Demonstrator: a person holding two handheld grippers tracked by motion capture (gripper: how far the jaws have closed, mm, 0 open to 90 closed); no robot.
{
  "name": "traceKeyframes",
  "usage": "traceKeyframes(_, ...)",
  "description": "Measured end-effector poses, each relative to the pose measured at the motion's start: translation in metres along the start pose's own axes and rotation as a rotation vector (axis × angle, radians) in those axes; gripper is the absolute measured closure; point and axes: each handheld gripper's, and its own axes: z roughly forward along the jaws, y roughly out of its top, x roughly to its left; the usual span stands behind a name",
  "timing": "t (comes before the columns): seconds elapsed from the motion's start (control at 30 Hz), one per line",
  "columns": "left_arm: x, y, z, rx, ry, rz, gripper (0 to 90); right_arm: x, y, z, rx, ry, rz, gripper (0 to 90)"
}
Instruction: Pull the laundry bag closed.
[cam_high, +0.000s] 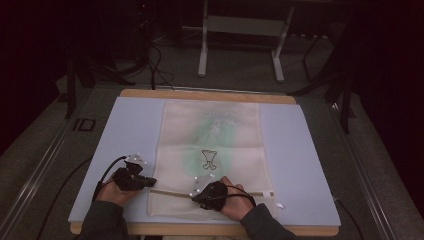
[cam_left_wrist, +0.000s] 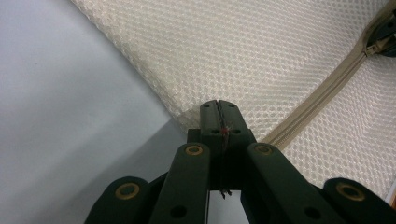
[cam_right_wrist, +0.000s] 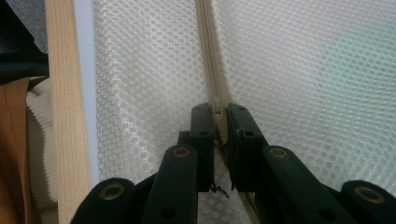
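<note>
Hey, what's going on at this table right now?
A person is working on a mesh bag lying flat on a pale mat, a gripper in each hand. The left gripper is shut on the bag's corner, at the end of the zipper. The right gripper is pinching the zipper pull partway along. It looks like they are zipping or unzipping the bag.

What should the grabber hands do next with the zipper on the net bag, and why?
Probably slide the right gripper along the zipper: its jaws pinch the zipper pull, while the left gripper clamps the mesh bag corner, steadying it.
</note>
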Motion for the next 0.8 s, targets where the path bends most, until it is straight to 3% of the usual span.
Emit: traceKeyframes(0.8,-0.0004,0.0002,-0.0002,0.005,0.005,0.009,89.8,-0.0037,-0.0103,-0.0071,0.009,-0.005,0.012,82.2)
